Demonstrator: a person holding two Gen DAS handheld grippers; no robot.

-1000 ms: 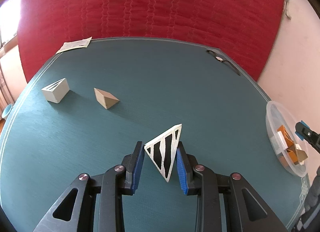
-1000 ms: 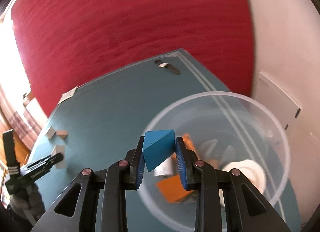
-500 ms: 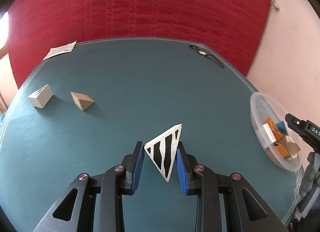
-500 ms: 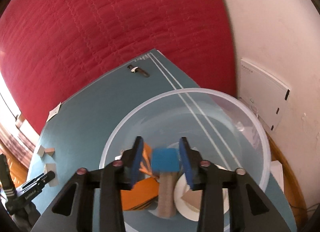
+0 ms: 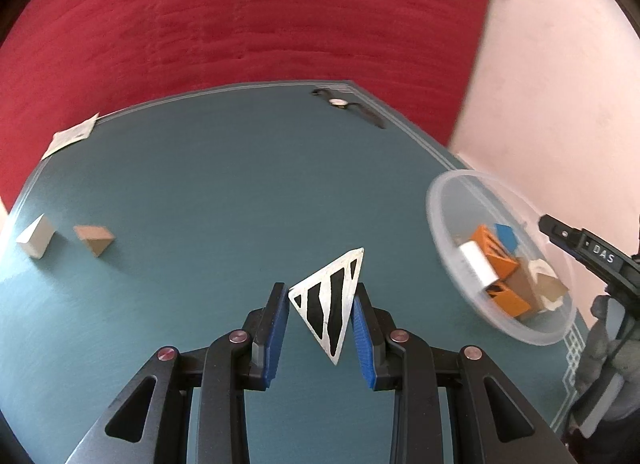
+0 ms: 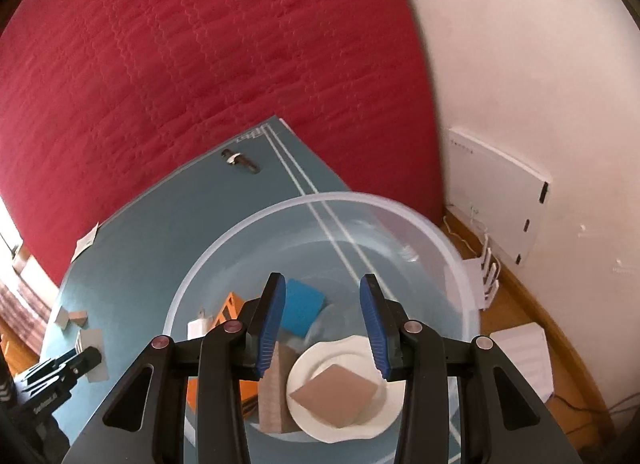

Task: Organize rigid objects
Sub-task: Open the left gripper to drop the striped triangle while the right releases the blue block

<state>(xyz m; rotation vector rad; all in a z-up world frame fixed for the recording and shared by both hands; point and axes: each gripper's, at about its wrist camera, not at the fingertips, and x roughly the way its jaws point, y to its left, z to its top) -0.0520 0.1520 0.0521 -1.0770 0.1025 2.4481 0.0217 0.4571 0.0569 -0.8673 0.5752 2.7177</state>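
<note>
— What might go wrong now?

— My left gripper is clamped on the striped wedge by slanted faces; it could slip out before reaching the bowl at the table's right edge.

— And the right?

— My right gripper stands apart, empty, over the bowl; the blue block lies inside; our arms could collide there.
</note>
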